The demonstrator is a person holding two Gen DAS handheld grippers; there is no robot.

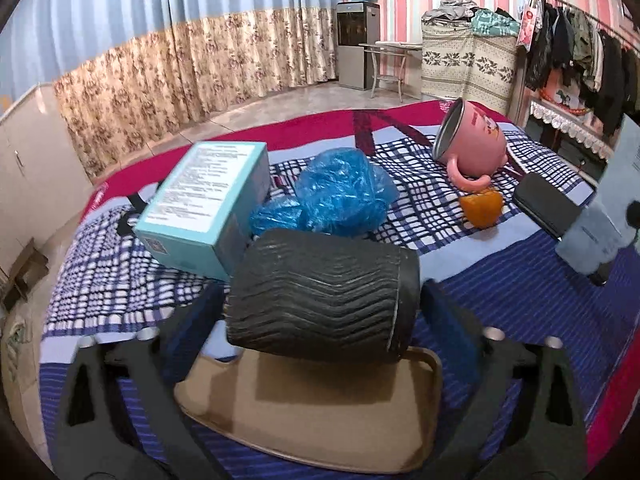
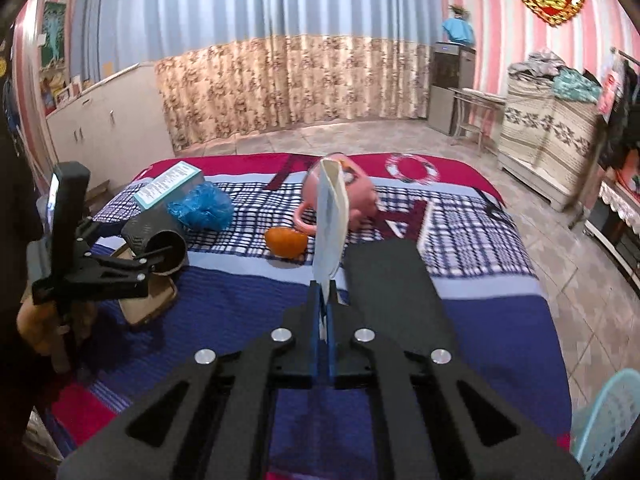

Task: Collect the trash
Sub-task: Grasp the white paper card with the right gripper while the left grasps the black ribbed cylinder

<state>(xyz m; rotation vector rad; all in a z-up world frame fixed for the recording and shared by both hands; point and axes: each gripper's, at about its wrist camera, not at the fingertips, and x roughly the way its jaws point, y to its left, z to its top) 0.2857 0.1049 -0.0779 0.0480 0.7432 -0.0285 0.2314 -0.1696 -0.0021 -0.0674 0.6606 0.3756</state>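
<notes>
Two grippers are over a bed with a checked and striped blanket point(image 2: 472, 240). The right gripper point(image 2: 325, 300) has its jaws pinched tight on a thin, flat, pale blue and white piece of trash point(image 2: 330, 224). This flat piece stands up straight from between the blue pads point(image 2: 316, 320), with its bottom edge squeezed right at the fingertips and the rest poking up above them. The left gripper point(image 1: 324, 308) has its jaws spread wide. A black ribbed paper cup point(image 1: 320, 292) lies on its side right between them, over the far edge of a brown tray point(image 1: 320, 412). In the left wrist view there seems to be a small gap between the cup and each blue pad, but it is hard to be sure they do not touch. In the right wrist view the cup's open mouth faces the camera and one black finger crosses in front of it. Behind the cup sit a light blue box point(image 1: 208, 204) and a crumpled blue plastic bag point(image 1: 336, 196), close together. Farther back a pink mug point(image 1: 472, 144) lies tipped over, and an orange fruit point(image 1: 480, 208) rests just in front of its handle. A flat black thing point(image 2: 392, 280) lies on the blanket just beside the right gripper. A pale blue basket point(image 2: 608, 424) shows in the low right corner.
</notes>
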